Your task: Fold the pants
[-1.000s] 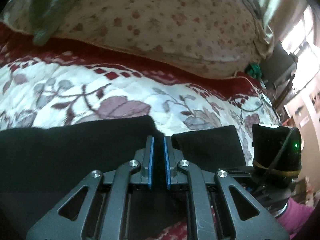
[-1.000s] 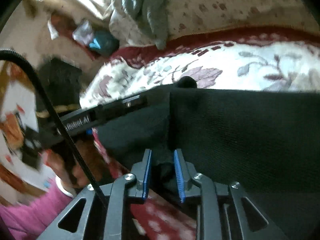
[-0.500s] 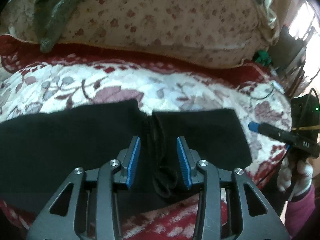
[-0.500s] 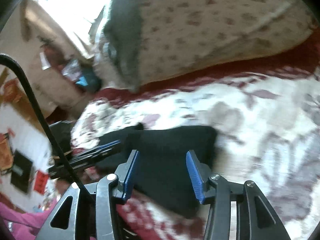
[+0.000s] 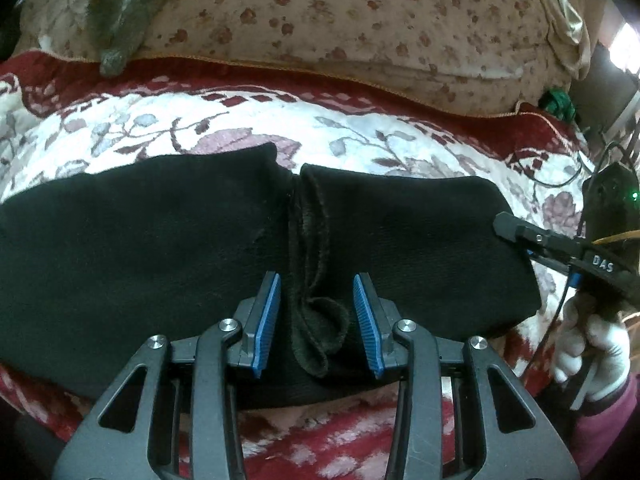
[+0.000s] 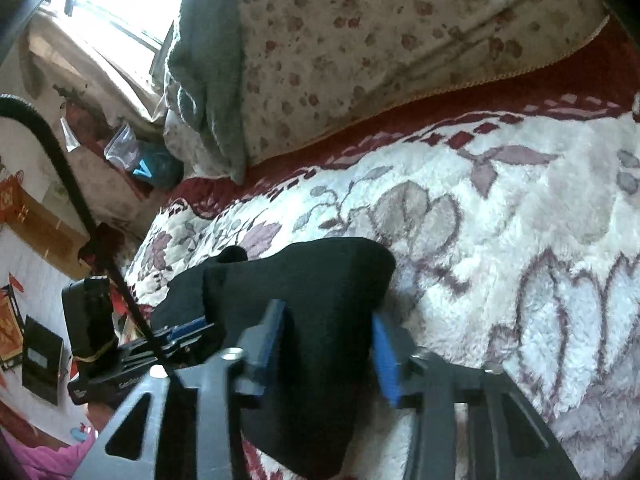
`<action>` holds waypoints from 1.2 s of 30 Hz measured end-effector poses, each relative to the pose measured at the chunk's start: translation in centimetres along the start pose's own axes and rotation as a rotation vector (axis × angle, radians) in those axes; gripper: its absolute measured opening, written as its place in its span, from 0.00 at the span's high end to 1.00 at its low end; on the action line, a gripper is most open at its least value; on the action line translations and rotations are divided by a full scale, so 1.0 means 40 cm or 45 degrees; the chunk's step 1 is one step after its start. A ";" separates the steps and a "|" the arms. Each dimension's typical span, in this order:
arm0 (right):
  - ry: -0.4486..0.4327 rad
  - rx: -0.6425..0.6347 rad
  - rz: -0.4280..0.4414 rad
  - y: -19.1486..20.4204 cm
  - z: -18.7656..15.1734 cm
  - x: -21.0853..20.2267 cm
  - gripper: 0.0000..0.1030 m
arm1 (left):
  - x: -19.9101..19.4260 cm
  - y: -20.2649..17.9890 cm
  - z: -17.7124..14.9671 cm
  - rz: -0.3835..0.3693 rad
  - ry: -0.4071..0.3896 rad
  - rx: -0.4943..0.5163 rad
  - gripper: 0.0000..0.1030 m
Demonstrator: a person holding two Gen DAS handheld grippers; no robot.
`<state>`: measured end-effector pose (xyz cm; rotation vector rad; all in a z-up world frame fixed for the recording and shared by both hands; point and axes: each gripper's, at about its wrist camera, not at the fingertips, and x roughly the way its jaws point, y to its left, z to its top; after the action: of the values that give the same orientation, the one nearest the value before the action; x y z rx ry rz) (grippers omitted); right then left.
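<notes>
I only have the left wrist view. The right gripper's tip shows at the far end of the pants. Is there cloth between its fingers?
Observer: Yes. In the right wrist view the end of the pants lies between the fingers of the right gripper, and its jaws are closing.
Operator: Is that end flat?
Observer: No, it looks rounded and doubled over on the blanket.
Operator: Can you see my left gripper from there?
Observer: Yes, the tips of the left gripper show at the pants' left edge in that view.
</notes>
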<state>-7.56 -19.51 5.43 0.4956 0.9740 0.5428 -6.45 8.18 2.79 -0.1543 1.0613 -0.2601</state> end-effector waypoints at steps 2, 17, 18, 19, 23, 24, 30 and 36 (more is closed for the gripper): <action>-0.021 -0.014 -0.008 0.005 -0.003 -0.008 0.71 | 0.000 -0.003 -0.001 0.001 0.004 0.004 0.74; -0.018 -0.027 -0.133 -0.011 -0.019 -0.019 0.80 | -0.004 -0.015 -0.016 0.060 -0.028 0.019 0.87; -0.021 -0.009 -0.122 -0.016 -0.019 -0.022 0.80 | -0.005 -0.011 -0.016 0.052 -0.028 0.007 0.87; -0.023 0.001 -0.117 -0.019 -0.019 -0.024 0.80 | -0.006 -0.009 -0.016 0.047 -0.029 -0.001 0.87; -0.072 0.049 -0.106 -0.010 -0.019 -0.055 0.75 | -0.016 -0.004 -0.018 0.041 -0.044 -0.027 0.87; -0.090 0.068 -0.093 -0.007 -0.018 -0.067 0.69 | -0.021 0.000 -0.018 0.030 -0.045 -0.045 0.87; -0.123 -0.003 -0.052 0.065 -0.009 -0.109 0.58 | -0.063 0.026 -0.017 -0.002 -0.077 -0.104 0.87; -0.060 -0.117 0.019 0.165 -0.009 -0.060 0.57 | -0.100 0.077 -0.020 0.055 -0.105 -0.158 0.87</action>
<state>-10.32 -15.95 10.83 0.4318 0.8967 0.5847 -8.56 12.25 5.00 -0.2513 0.9978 -0.1481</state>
